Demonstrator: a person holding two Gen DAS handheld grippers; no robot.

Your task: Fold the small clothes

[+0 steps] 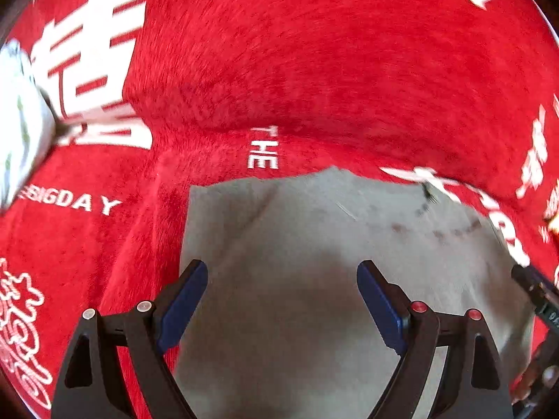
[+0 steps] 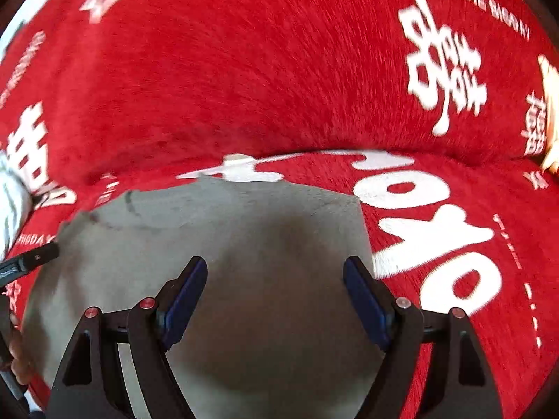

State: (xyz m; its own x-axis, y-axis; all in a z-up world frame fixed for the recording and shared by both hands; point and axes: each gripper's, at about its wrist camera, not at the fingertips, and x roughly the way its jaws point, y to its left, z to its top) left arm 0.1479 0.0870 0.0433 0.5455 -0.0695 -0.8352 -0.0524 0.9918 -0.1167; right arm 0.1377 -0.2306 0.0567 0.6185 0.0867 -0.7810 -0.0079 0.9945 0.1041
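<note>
A grey folded garment point(image 1: 314, 244) lies flat on a red plush blanket point(image 1: 279, 70) printed with white lettering. The left gripper point(image 1: 282, 272) hangs over it with jaws spread wide and nothing between them. The right gripper point(image 2: 275, 272) hangs likewise released above the same garment.

Left tongs point(image 1: 282, 272) spread wide, nothing gripped, right tongs point(image 2: 275, 269) likewise, both angled downward
</note>
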